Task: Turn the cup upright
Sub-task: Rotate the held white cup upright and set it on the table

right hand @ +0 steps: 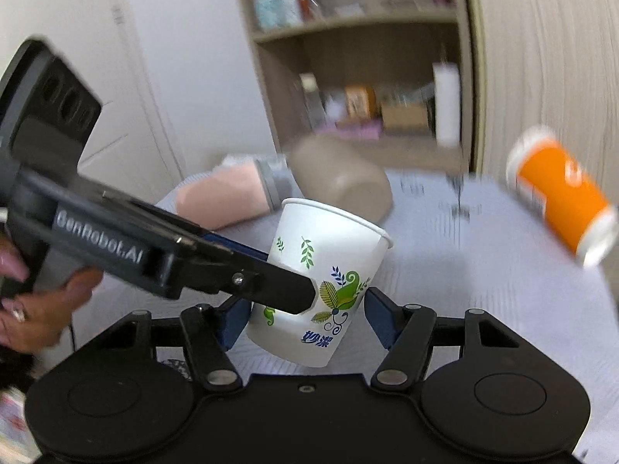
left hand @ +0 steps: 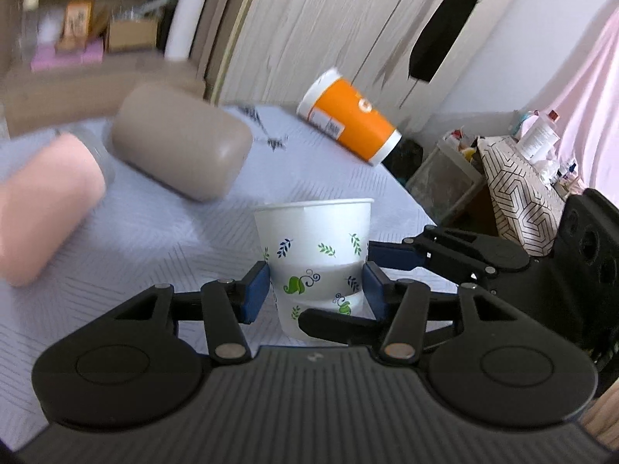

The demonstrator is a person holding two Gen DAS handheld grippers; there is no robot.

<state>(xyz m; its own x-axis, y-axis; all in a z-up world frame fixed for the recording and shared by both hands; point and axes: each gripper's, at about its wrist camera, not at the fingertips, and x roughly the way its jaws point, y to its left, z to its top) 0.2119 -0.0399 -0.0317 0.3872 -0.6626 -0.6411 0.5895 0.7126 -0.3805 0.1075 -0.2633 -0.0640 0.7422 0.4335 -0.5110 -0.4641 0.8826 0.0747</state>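
Note:
A white paper cup (left hand: 315, 255) with green and blue leaf prints stands mouth up, roughly upright, on the pale blue cloth. In the left wrist view my left gripper (left hand: 315, 290) has a blue pad on each side of the cup's lower body, pinching it. The right gripper's fingers (left hand: 406, 255) reach in from the right, one in front of the cup's base. In the right wrist view the cup (right hand: 329, 270) tilts slightly and sits between the right gripper's (right hand: 305, 317) pads; the right pad stands clear of it. The left gripper's finger (right hand: 271, 282) crosses the cup.
An orange cup (left hand: 352, 120) lies on its side further back, as do a tan bottle (left hand: 182, 139) and a pink bottle (left hand: 42, 201). The table's right edge (left hand: 410, 189) drops to boxes and clutter. Shelves stand behind.

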